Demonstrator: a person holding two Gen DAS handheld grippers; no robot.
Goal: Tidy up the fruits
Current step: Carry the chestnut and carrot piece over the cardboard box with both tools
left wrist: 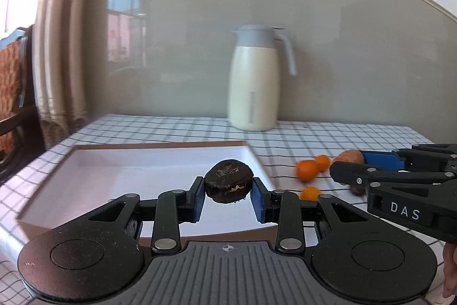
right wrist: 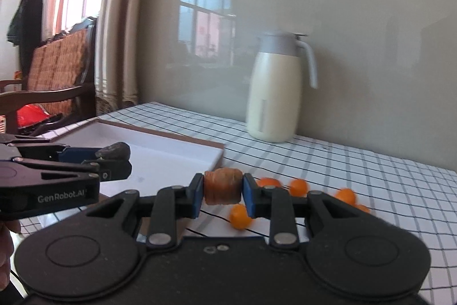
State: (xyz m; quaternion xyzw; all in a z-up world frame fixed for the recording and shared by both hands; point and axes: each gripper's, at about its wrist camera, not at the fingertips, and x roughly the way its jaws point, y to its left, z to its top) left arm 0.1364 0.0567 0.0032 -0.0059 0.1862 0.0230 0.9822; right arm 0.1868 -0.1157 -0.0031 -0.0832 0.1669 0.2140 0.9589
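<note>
Left tongs [left wrist: 228,192] pinch a dark fruit [left wrist: 228,180] over the tray [left wrist: 85,162], right tongs [right wrist: 223,192] pinch a brown one [right wrist: 222,186] beside it; loose grip could drop either.

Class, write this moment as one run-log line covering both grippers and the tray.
left gripper: shut on dark brown fruit | right gripper: shut on orange-brown fruit | white tray: nothing inside

**What Things Are Made Of**

The table cloth [left wrist: 328,139] is soft checked fabric. The box [left wrist: 137,170] looks like smooth matt cardboard. The jug [left wrist: 254,87] is shiny and smooth. The dark fruit [left wrist: 229,179] looks rough; the small oranges [right wrist: 298,187] look smooth.
</note>
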